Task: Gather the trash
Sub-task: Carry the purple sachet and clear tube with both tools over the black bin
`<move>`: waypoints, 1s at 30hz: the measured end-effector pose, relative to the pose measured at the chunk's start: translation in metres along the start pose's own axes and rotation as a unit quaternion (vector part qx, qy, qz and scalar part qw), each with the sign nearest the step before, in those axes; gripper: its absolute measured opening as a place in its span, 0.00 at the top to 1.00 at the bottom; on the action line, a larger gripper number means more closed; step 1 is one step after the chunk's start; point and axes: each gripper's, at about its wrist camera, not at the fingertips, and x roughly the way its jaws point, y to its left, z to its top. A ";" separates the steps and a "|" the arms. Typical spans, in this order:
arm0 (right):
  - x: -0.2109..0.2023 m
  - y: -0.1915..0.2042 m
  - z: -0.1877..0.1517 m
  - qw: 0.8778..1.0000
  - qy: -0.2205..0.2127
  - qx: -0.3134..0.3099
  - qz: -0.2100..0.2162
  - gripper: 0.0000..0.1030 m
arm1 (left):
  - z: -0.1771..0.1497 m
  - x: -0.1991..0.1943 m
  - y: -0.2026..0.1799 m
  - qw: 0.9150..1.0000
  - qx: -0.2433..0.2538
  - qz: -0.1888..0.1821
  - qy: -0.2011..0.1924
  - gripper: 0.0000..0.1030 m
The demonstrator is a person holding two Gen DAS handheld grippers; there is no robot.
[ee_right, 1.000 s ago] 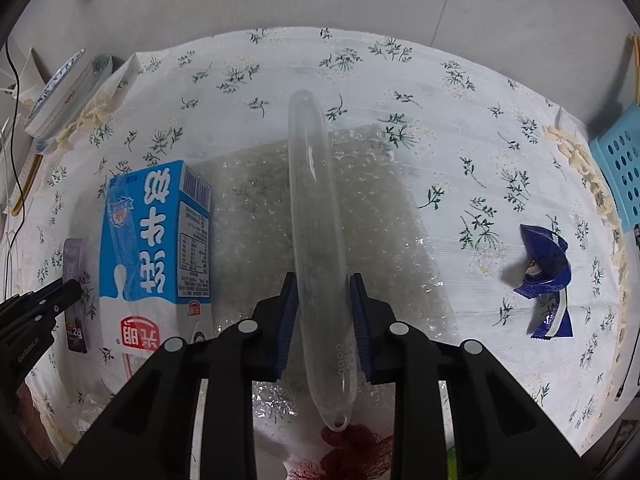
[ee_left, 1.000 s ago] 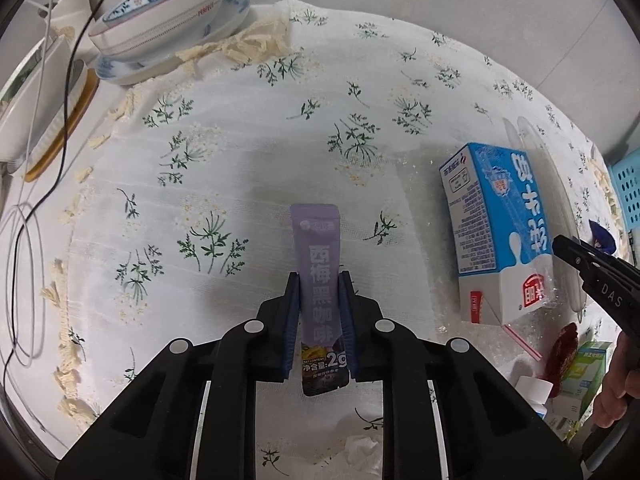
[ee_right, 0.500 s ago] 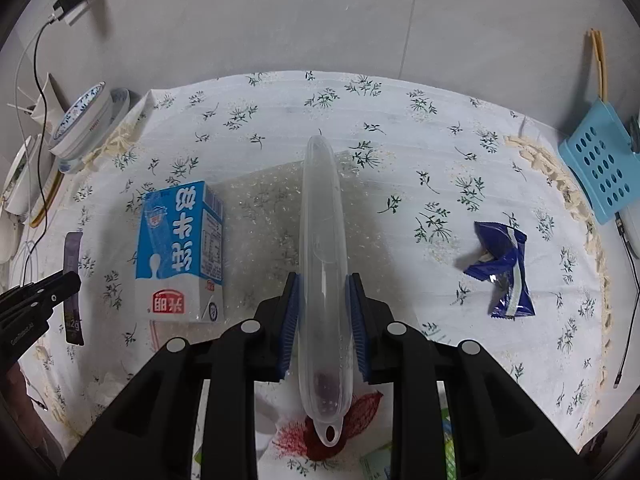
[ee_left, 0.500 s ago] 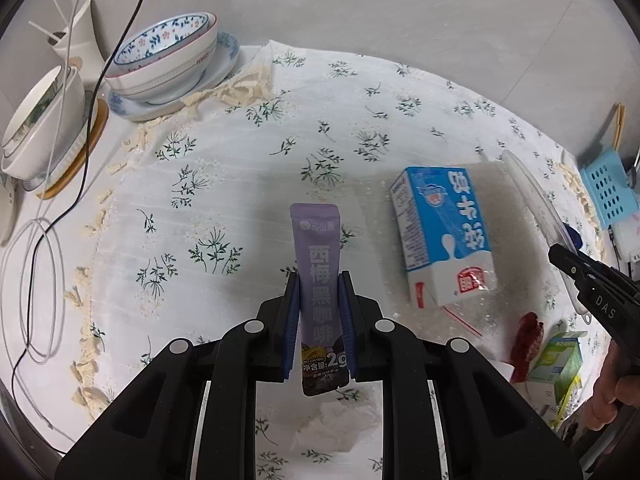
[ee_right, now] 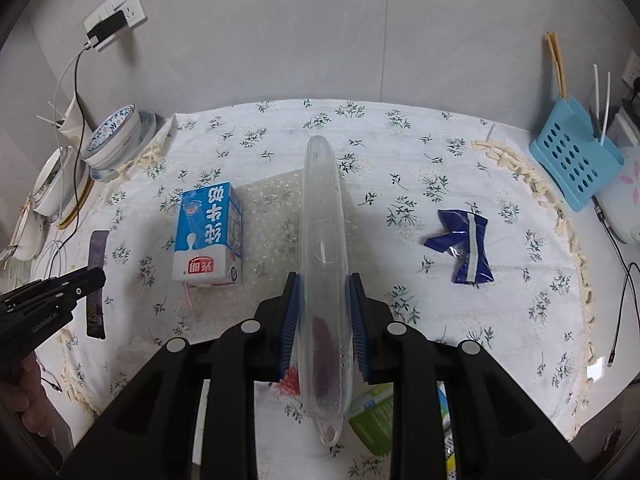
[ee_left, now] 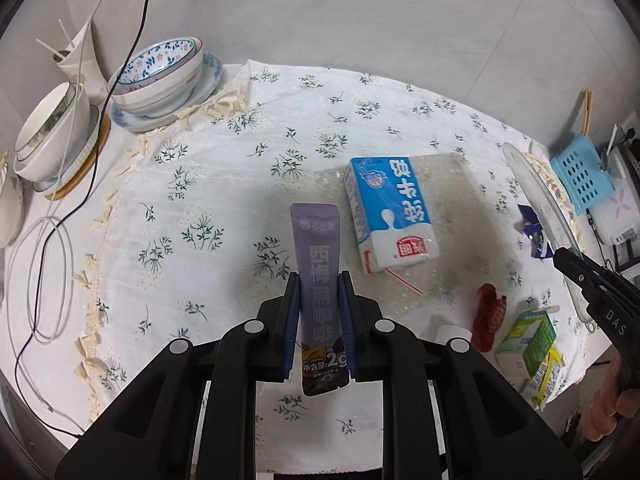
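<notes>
Both your grippers have risen: the table sits lower and smaller in each view than 1 second ago. Your left gripper (ee_left: 319, 322) jaws are clenched on the purple sachet (ee_left: 319, 280), your right gripper (ee_right: 322, 326) jaws on the clear plastic case (ee_right: 323, 264). 2 items are lifted off; no bin is visible. The milk carton (ee_left: 390, 212) at centre frame and the blue wrapper (ee_right: 460, 246) at right remain on the tablecloth (ee_left: 180, 208). Bowls (ee_left: 160, 76) crowd the upper left, a blue basket (ee_right: 576, 164) the upper right; the middle is open.
</notes>
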 end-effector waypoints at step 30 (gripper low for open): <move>-0.108 -0.033 -0.103 0.999 -0.035 -0.011 0.013 0.77 | -0.093 -0.066 -0.058 0.999 0.019 -0.024 -0.018 0.82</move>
